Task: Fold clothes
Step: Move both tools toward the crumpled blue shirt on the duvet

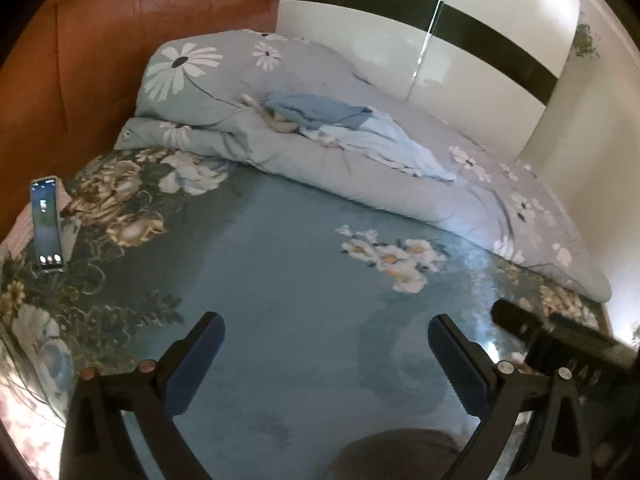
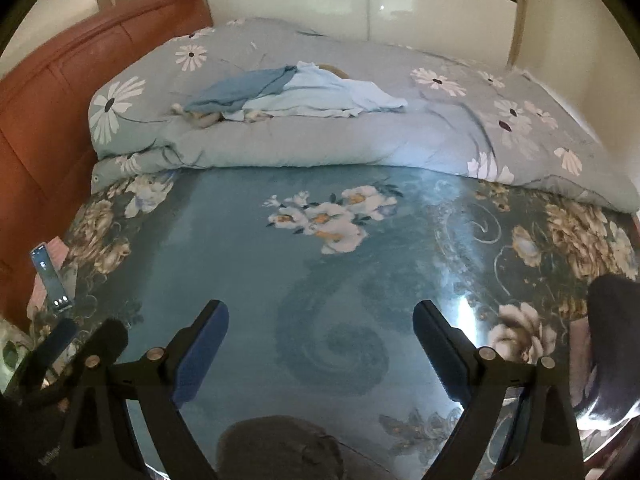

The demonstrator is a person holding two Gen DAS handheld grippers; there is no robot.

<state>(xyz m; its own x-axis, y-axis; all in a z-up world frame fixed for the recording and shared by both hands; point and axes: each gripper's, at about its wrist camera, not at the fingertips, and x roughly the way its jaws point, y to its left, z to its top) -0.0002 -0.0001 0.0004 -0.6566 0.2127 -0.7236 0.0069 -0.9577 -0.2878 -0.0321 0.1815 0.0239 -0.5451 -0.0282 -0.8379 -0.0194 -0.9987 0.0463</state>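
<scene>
Clothes (image 2: 296,94), blue and pale blue, lie rumpled and unfolded on the quilt (image 2: 400,136) at upper centre of the frame. Folding remains. Left gripper (image 1: 326,364) and right gripper (image 2: 320,350) hover spread wide, empty, over bare bedsheet (image 2: 256,256).

Across the bed from me the clothes (image 2: 296,94) lie in a rumpled, unfolded heap on the rolled daisy-print quilt (image 2: 360,140), a darker blue garment (image 1: 316,110) draped partly over a pale blue one (image 1: 396,148).
</scene>
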